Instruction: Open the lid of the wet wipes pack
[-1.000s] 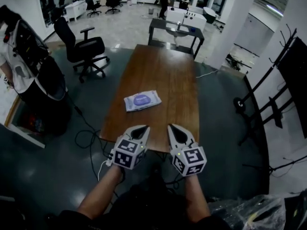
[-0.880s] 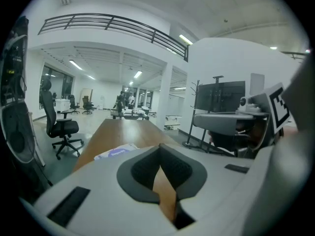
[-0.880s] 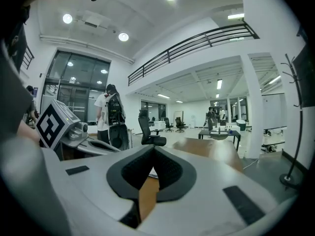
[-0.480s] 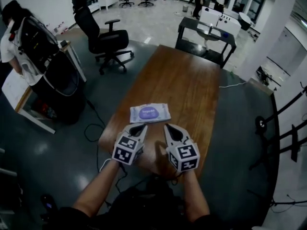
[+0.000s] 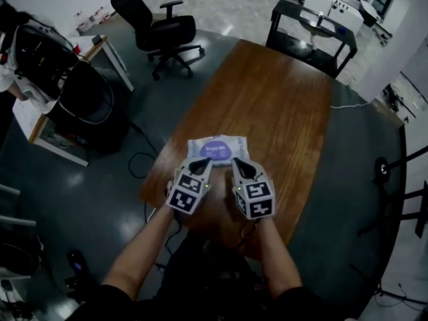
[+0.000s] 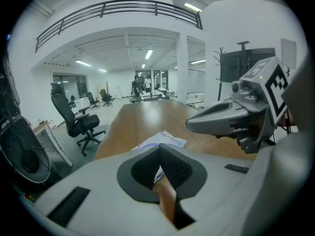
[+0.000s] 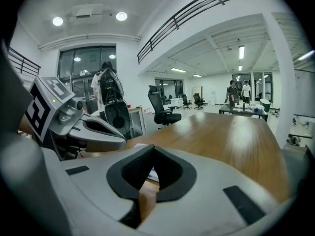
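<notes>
The wet wipes pack (image 5: 219, 149), white with a purple oval lid, lies flat near the front left corner of the wooden table (image 5: 281, 105). My left gripper (image 5: 202, 163) is shut and empty, its tips just short of the pack's near edge. My right gripper (image 5: 239, 165) hovers beside it, also shut and empty, at the pack's near right corner. In the left gripper view the pack (image 6: 166, 139) shows just beyond the closed left gripper (image 6: 160, 147), with the right gripper (image 6: 216, 123) alongside. In the right gripper view only a sliver of the pack (image 7: 152, 174) shows under the closed right gripper (image 7: 154, 149).
A black office chair (image 5: 164, 29) stands on the floor to the table's far left. A dark desk (image 5: 314, 25) with items sits beyond the table's far end. A person with a black bag (image 5: 40, 59) is at the left. Cables (image 5: 144, 158) lie by the table's left edge.
Both grippers have moved forward and down over the table's near end, from its front edge up to the wipes pack. Both stayed shut.
</notes>
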Tool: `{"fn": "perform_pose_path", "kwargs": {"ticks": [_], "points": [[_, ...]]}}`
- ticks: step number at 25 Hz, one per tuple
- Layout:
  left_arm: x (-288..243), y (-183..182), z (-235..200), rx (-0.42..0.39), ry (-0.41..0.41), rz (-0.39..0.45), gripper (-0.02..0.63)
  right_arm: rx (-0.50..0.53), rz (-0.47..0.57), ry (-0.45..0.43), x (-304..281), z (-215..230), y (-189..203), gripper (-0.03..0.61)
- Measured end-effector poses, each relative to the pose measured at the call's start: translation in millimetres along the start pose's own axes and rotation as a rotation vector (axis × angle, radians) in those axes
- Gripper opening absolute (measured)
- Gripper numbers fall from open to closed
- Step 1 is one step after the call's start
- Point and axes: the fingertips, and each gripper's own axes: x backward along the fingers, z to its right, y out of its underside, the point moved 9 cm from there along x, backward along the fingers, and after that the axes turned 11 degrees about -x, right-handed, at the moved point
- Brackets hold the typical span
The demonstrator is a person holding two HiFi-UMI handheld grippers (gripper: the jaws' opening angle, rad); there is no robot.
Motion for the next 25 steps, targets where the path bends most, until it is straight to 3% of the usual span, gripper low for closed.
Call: {"fn": "perform_pose_path", "kwargs": {"ticks": [6, 12, 13, 18, 21, 25], "points": [[-42, 10, -33, -0.054, 0.062, -0.035, 0.005, 0.016, -0.098, 0.078, -52, 16, 3, 0.011], [-69, 20, -39, -0.101, 0.186, -0.048, 0.015, -0.009, -0.177, 0.158, -78, 28, 20, 0.011], [-71, 20, -37, -0.115, 0.204, -0.05, 0.081, -0.005, -0.185, 0.165, -79, 29, 23, 0.011], [-85, 20, -30, -0.233, 0.297, -0.072, 0.203, 0.017, -0.235, 0.188, -83, 41, 34, 0.011], [-92, 23, -34, -0.304, 0.354, -0.109, 0.247, 0.017, -0.254, 0.189, -89, 44, 35, 0.011], [-97, 24, -34, -0.377, 0.399, -0.13, 0.258, 0.012, -0.294, 0.181, -92, 48, 36, 0.011]]}}
